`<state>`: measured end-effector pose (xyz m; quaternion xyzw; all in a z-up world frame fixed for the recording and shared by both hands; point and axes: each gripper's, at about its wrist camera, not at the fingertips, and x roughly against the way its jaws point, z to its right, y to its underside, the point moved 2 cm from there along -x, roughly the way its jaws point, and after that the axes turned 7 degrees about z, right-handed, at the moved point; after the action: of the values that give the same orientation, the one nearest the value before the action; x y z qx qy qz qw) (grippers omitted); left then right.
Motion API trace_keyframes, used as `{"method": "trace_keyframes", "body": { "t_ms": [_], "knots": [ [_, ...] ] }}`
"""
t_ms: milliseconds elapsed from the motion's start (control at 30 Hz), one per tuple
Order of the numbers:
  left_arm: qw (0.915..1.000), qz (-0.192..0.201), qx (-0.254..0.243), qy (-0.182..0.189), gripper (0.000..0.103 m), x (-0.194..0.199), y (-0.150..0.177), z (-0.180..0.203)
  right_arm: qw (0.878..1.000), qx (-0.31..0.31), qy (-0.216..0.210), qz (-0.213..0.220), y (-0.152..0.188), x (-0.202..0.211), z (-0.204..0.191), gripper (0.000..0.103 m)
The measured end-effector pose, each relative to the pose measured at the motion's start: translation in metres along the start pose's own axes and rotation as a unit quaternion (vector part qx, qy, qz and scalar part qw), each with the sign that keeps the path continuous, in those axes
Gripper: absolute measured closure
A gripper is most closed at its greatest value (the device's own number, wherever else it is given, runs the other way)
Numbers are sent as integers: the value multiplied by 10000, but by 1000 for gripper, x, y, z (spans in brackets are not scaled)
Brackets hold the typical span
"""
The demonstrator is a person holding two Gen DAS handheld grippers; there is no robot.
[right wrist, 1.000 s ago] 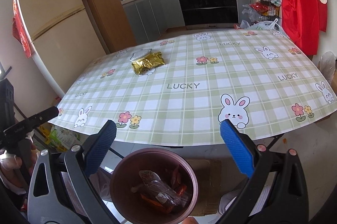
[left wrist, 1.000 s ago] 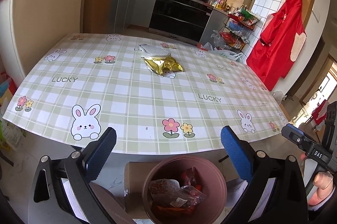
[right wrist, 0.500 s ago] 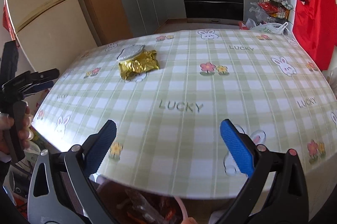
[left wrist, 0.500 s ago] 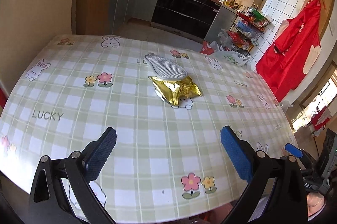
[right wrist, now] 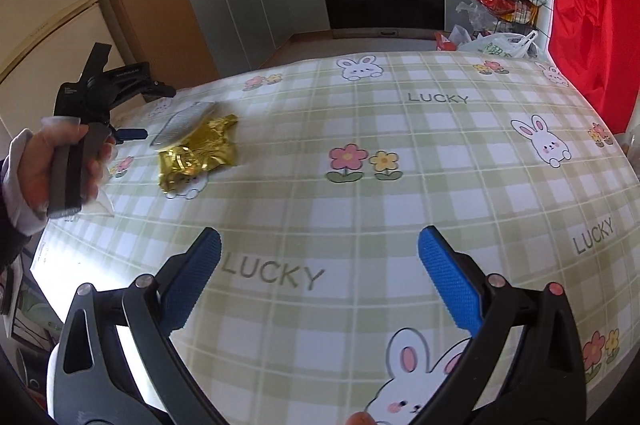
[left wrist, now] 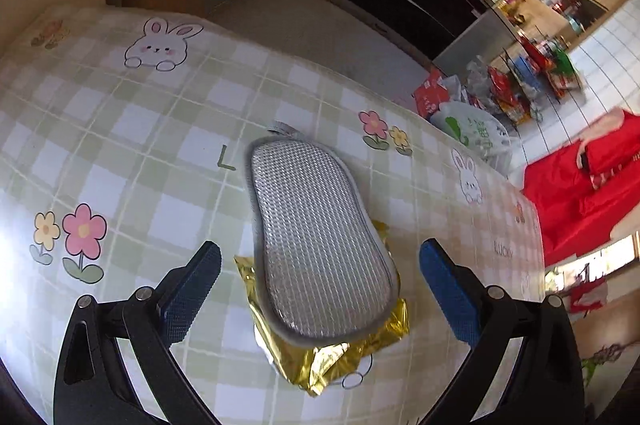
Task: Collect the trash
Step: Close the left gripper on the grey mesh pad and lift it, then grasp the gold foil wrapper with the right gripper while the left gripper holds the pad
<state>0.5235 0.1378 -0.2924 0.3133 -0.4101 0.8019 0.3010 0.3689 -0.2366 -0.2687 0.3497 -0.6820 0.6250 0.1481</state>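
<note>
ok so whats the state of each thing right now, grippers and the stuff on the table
left gripper: open, empty, jaws either side of the pad and wrapper
right gripper: open, empty, over bare tablecloth
crumpled gold foil wrapper: lying on the table, partly covered
grey mesh oval scrubbing pad: lying flat, overlapping the wrapper
green checked bunny tablecloth: spread flat

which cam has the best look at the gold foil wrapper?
Right wrist: the gold foil wrapper lies mostly exposed on the table, only its far edge under the grey mesh pad. In the left wrist view it is closer but the pad covers most of it; the left gripper is open around it.
</note>
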Motion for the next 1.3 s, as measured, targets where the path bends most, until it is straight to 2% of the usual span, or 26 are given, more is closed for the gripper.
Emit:
{"method": "trace_keyframes", "body": {
  "t_ms": [167, 267, 367, 533, 667, 700, 733, 767, 833, 967, 1067, 1200, 1300],
  "knots": [
    [9985, -484, 193, 150, 6, -32, -7, -7, 10000, 7, -18, -27, -2, -9, 7, 6],
    [9983, -470, 331, 114, 6, -39, -7, -12, 10000, 40, -68, -35, -2, -13, 4, 6],
    [9966, -357, 639, 385, 7, -40, -7, -21, 9999, 81, -85, -88, -1, -16, 2, 6],
    [9974, -334, 412, 489, 33, -36, -4, -24, 9993, 265, -128, -211, -3, -24, -7, 6],
    [9966, -291, 451, 631, 37, -34, -3, -30, 9982, 536, -164, -223, -10, -32, -22, 6],
    [9971, -256, 385, 606, 41, -34, -3, -29, 9981, 565, -159, -206, -13, -34, -24, 6],
    [9979, -243, 233, 551, 57, -35, -1, -27, 9980, 563, -160, -217, -15, -37, -27, 6],
    [9982, -168, 103, 572, 57, -35, 0, -25, 9980, 550, -180, -239, -17, -39, -29, 6],
    [9980, 111, -77, 621, 69, -26, 3, -23, 9974, 598, -291, -290, -22, -46, -37, 6],
    [9925, 541, -185, 1081, 83, 2, 5, -27, 9911, 1216, -499, -226, -32, -57, -70, 6],
    [9867, 804, -132, 1408, 85, 28, 6, -36, 9845, 1533, -789, -320, -37, -73, -100, 6],
    [9797, 1052, 191, 1693, 85, 60, 6, -56, 9758, 1694, -1300, -468, -42, -100, -142, 6],
    [9771, 1316, 313, 1640, 85, 90, 7, -74, 9735, 1635, -1460, -651, -45, -127, -167, 6]
  ]
}}
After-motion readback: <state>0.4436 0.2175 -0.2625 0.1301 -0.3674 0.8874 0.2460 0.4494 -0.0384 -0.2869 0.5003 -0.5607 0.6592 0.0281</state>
